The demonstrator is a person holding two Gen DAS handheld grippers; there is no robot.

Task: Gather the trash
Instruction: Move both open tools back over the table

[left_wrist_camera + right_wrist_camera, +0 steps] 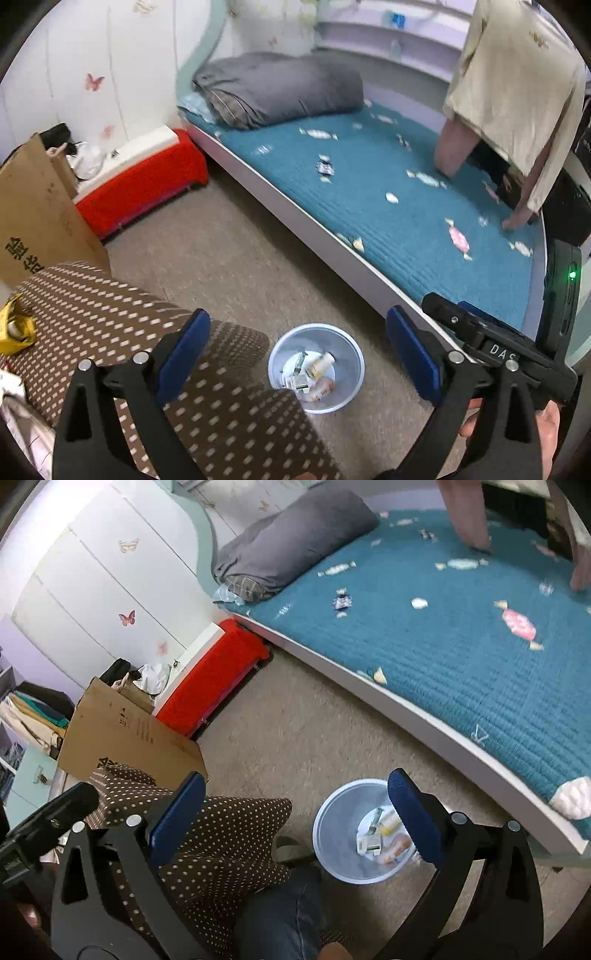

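A white round trash bin [347, 354] stands on the carpet beside the bed and holds several wrappers and small boxes [308, 373]. It also shows in the right wrist view [332, 823] with the trash [380, 834] inside. My left gripper [295, 354] is open and empty, high above the bin. My right gripper [295, 812] is open and empty, above the bin's left side. The right gripper's body [491, 347] shows at the lower right of the left wrist view.
A bed with a teal candy-print cover [388, 184] and a grey folded blanket [277, 88] fills the right. A second person [509, 92] leans on it. A brown dotted cushion [129, 325], a cardboard box [33, 214] and a red storage box [147, 184] lie left.
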